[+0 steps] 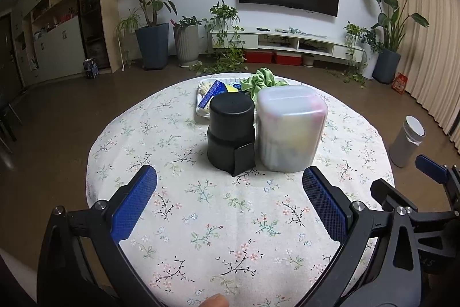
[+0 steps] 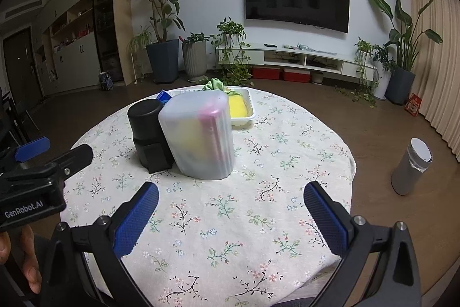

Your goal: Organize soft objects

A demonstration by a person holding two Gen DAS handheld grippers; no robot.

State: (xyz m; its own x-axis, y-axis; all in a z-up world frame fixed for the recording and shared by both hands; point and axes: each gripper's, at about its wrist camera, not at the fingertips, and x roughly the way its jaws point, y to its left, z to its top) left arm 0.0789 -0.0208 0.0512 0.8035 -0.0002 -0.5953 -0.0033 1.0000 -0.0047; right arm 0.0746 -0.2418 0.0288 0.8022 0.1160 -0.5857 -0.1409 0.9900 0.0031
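Note:
A translucent plastic box (image 1: 290, 128) with pink and yellow items inside stands mid-table beside a black cylinder container (image 1: 231, 133); both also show in the right wrist view, the box (image 2: 198, 134) and the cylinder (image 2: 148, 131). Behind them a white tray (image 1: 201, 102) holds a green cloth (image 1: 258, 82), a blue item (image 1: 212, 94) and a yellow sponge (image 2: 237, 105). My left gripper (image 1: 230, 186) is open and empty, near the table's front. My right gripper (image 2: 231, 200) is open and empty, just right of the left one.
The round table (image 1: 201, 220) has a floral cloth. A grey cylindrical bin (image 2: 411, 166) stands on the floor to the right. Potted plants and a TV cabinet line the far wall.

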